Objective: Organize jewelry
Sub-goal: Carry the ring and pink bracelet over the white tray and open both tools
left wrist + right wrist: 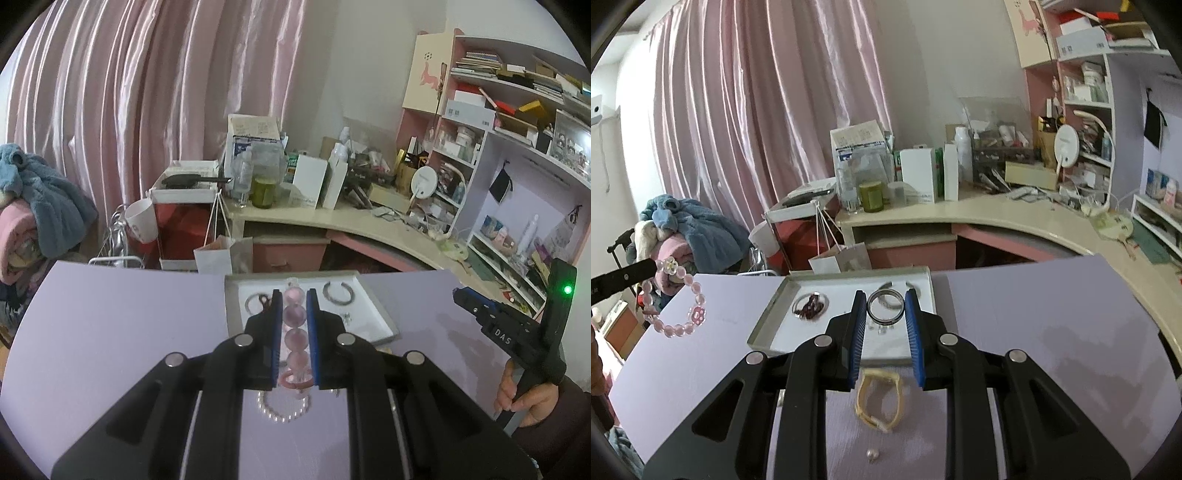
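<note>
My left gripper (294, 299) is shut on a pink bead bracelet (295, 334) and holds it above the lilac table; in the right wrist view the bracelet (674, 301) hangs from the left fingertips at the far left. My right gripper (886, 302) is shut on a dark metal ring bangle (885, 307) over the white tray (768, 325). The tray (373, 314) holds a silver open bangle (338, 293), a dark red piece in a ring (809, 305) and small earrings (345, 316). A pearl bracelet (282, 408) and a yellow band (879, 402) lie on the table.
A single pearl (870, 455) lies near the table's front. The lilac table (110, 332) ends at a cluttered curved desk (997, 218) behind. Pink curtains (757, 110) and a pile of clothes (683, 229) stand at the back left. Shelves (517, 147) fill the right.
</note>
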A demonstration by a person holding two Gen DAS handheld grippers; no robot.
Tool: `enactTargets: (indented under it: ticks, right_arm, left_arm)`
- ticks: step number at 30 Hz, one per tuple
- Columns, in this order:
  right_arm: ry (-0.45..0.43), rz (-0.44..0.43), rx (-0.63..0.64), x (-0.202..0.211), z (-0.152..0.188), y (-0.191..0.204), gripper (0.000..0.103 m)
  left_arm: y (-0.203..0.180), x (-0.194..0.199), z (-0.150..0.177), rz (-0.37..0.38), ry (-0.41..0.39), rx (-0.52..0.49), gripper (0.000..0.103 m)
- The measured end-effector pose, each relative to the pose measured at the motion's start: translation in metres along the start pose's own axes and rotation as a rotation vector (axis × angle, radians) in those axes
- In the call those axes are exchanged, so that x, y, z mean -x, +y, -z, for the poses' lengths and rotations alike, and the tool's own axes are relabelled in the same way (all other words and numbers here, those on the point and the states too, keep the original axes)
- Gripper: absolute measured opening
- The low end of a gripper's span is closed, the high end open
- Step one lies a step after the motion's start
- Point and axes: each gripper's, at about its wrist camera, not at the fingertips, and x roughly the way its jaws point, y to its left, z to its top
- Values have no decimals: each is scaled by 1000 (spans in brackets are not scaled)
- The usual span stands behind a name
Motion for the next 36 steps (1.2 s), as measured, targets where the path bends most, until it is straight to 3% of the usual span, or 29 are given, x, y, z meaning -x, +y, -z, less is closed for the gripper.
enactTargets:
  ticks: [11,21,33,34,35,36]
  right_arm:
    - [23,-21,44,-55,-25,9,22]
    - [202,-33,58,-139,2,13,22]
    - [296,-38,55,-170,18,11,23]
    - [298,-38,52,-169,17,11,28]
    - [297,-38,46,-168,17,9,47]
    - [290,-35,43,-166,16,8,57]
  left_arm:
    - [-1,-48,-31,26,19,-13,13]
    - [9,-107,-32,48,83,9,13]
    - [19,-145,-27,55,131,28,13]
    - [19,-146,-26,56,133,29,13]
    - [19,-147,-26,56,134,29,13]
    - [18,-147,-26,56,135,28,13]
